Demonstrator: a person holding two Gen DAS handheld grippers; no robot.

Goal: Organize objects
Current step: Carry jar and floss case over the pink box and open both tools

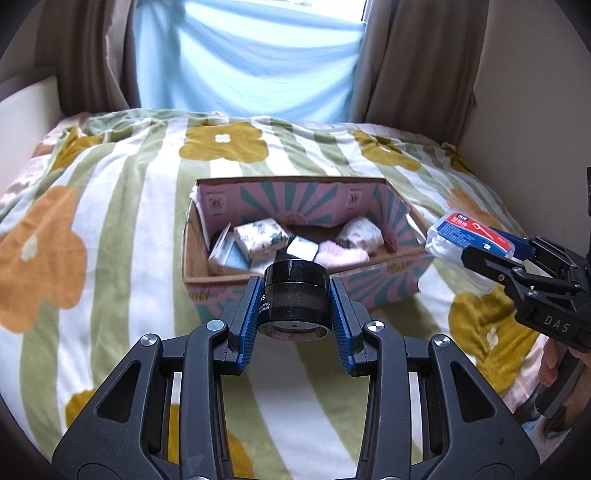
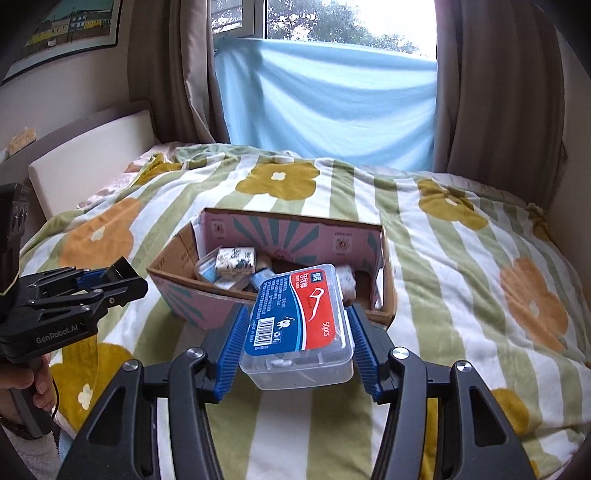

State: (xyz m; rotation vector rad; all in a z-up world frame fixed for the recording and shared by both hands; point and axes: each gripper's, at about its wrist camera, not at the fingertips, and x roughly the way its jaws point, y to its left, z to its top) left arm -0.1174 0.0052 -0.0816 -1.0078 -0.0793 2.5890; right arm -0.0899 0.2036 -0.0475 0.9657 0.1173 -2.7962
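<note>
A bed (image 2: pixel 461 258) fills the room's middle, spread with a blanket (image 1: pixel 122 206) of green and white stripes and large ochre and orange flowers. At its far edge a pale blue sheet (image 2: pixel 332 107) hangs across a window (image 2: pixel 332 22), flanked by brown curtains (image 2: pixel 491 92); a framed picture (image 2: pixel 66 26) hangs on the wall beyond the bed's left edge, above a white headboard-like panel (image 2: pixel 92 147). Near the middle of the bed stands an open cardboard box (image 1: pixel 384 280), pink with teal rays, its flaps up. Inside it lie several small items: a white patterned carton (image 1: pixel 260 236), a pale blue packet (image 1: pixel 232 256), a pink soft piece (image 1: pixel 343 253) and a white wrapped bundle (image 1: pixel 360 230). The left tongs (image 1: pixel 295 299) point downward over the blanket just short of the box's near wall, clenched on a black round jar (image 1: pixel 295 291) held upright between the blue pads (image 1: pixel 251 314). The right tongs (image 2: pixel 295 332) hang beside the box's near right corner, clamped on a clear plastic floss-pick box (image 2: pixel 299 325) with a red and blue label, tilted up toward the box. A person's hand (image 2: pixel 22 384) grips the left handle.
</note>
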